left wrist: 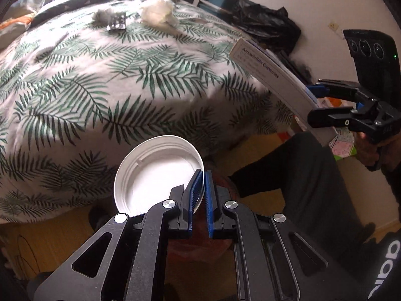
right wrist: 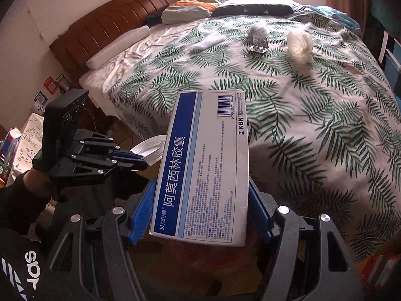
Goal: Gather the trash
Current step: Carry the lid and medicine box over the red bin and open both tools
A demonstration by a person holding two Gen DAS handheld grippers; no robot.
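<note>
Left gripper [left wrist: 203,175]: jaws nearly together, pinching the rim of a white lid [left wrist: 155,173]; held off the bed's near edge, above the floor.
Right gripper [right wrist: 200,198]: jaws spread wide, clamped on the two long edges of a medicine box [right wrist: 205,160], held in the air beside the bed.
Bed [right wrist: 313,125]: leaf-print cover.
Trash on bed: a blister pack [left wrist: 116,22] against a grey wad [left wrist: 102,15]; a white crumpled tissue [left wrist: 158,12] near them.
Black bag [left wrist: 265,22]: beyond the bed, by the wall.
</note>
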